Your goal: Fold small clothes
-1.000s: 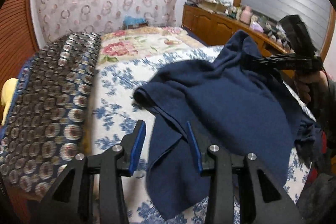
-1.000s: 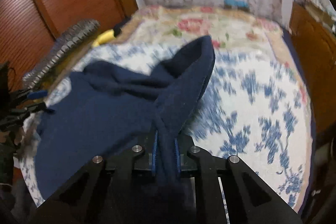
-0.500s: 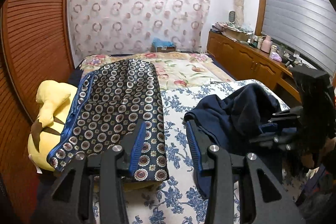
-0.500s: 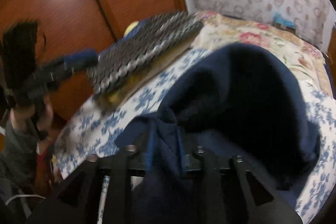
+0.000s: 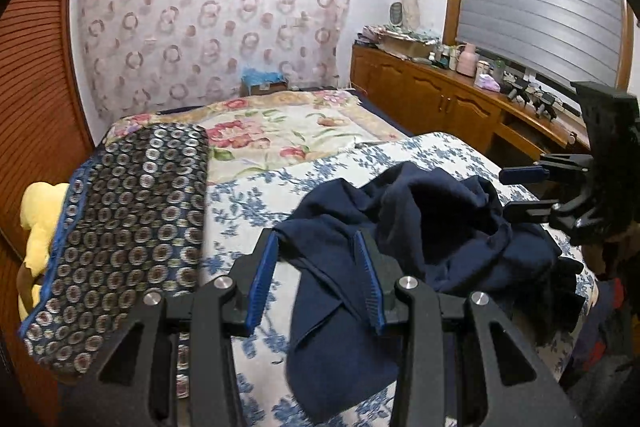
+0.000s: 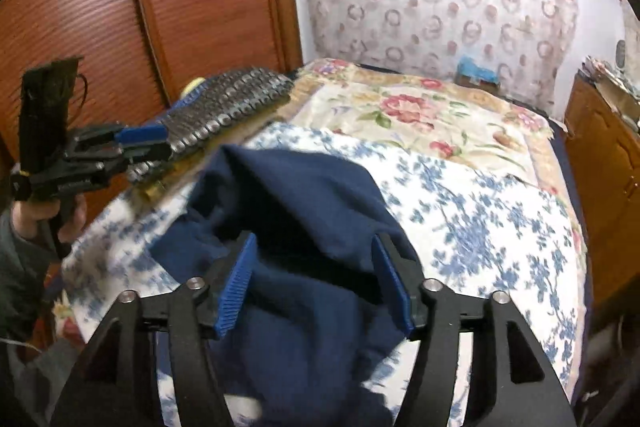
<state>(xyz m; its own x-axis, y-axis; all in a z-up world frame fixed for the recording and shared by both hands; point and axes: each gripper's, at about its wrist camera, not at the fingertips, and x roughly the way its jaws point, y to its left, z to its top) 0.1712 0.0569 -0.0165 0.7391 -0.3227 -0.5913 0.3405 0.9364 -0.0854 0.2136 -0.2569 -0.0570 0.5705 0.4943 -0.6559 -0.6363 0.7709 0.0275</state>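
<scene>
One navy garment (image 5: 420, 227), two tools, one patterned cushion (image 5: 128, 227)

A bed (image 5: 448, 151) wore a blue-flowered quilt (image 5: 248, 203) and a rose-patterned cover (image 5: 280, 131) — a circle-patterned folded blanket (image 5: 132, 219) lay along its left edge, a yellow plush toy (image 5: 38, 211) beside it. A ring-patterned curtain (image 5: 208, 19) hung behind.

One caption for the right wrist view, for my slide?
Right claw open over navy garment bunched on the floral bedspread.
</scene>
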